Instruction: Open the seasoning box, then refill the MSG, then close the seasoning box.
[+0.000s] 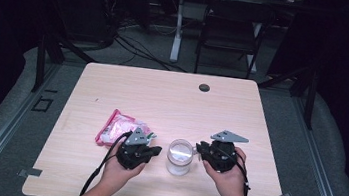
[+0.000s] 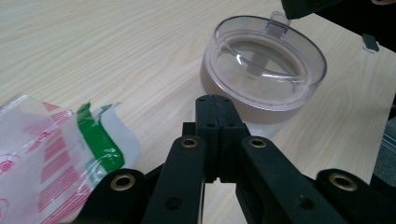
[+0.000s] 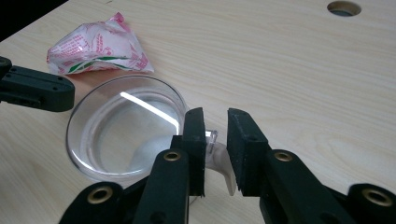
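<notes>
Light wood counter point(image 1: 172, 98) w/ a round cable hole point(image 1: 204, 87) near its far edge. Near the front edge, approx. centre, stands a clear round plastic jar w/ clear lid point(image 1: 179, 156), upright. The lid has a small clear tab point(image 3: 211, 138) sticking out on the side facing the right hand.

Left hand-held gripper point(image 1: 148, 150): jaws fully closed, pads pressed flat together, nothing btwn them. In the left gripper view it points at the jar point(image 2: 264, 74) from just beside it, tips short of the jar wall, not touching. It sits btwn the jar and a crumpled pink-and-white plastic packet w/ green stripe point(image 1: 121, 127), which lies on the counter just left of the jar; the packet's edge point(image 2: 60, 154) is next to the left gripper's linkage.

Right hand-held gripper point(image 1: 201, 147): jaws partly closed, narrow gap left. In the right gripper view point(image 3: 215, 135) the lid tab is in that gap; left pad looks to be against it, right pad has a sliver of daylight – can't tell if it's properly pinched. The gripper comes at the jar point(image 3: 126, 135) from its right side, level w/ the lid rim.
</notes>
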A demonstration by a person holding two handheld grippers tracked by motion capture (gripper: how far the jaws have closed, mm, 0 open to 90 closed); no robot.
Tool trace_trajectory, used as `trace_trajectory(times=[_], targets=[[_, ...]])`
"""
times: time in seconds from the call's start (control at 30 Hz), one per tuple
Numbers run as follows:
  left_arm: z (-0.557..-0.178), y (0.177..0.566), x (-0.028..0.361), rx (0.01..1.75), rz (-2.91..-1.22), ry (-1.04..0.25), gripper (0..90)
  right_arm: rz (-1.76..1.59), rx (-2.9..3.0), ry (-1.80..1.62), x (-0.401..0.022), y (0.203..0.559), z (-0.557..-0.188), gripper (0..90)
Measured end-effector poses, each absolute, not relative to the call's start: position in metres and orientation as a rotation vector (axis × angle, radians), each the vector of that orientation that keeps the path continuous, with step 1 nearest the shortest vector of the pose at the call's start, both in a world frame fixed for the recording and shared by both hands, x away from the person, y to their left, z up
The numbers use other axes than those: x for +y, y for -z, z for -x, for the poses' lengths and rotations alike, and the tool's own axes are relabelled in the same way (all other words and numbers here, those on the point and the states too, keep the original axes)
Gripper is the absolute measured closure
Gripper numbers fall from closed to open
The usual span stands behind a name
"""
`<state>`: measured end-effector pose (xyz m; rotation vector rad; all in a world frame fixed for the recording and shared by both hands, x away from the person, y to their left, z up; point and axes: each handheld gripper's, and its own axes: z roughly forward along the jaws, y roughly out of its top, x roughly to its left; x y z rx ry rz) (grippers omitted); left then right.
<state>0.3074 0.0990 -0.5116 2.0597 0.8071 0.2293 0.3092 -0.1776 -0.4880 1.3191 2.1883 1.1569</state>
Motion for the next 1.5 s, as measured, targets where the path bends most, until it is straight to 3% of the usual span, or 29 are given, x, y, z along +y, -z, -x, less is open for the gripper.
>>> trace_trajectory(times=[0.47, 1.5], targets=[[-0.302, 0.517, 0.087, 0.761, -2.099, -0.203, 90.0, -1.36, 2.185, -1.224, -0.178, 0.492, -0.31, 82.3], [-0.3, 0.52, 0.082, 0.736, -2.121, -0.177, 90.0, -1.379, 2.174, -1.257, -0.182, 0.494, -0.31, 83.2]])
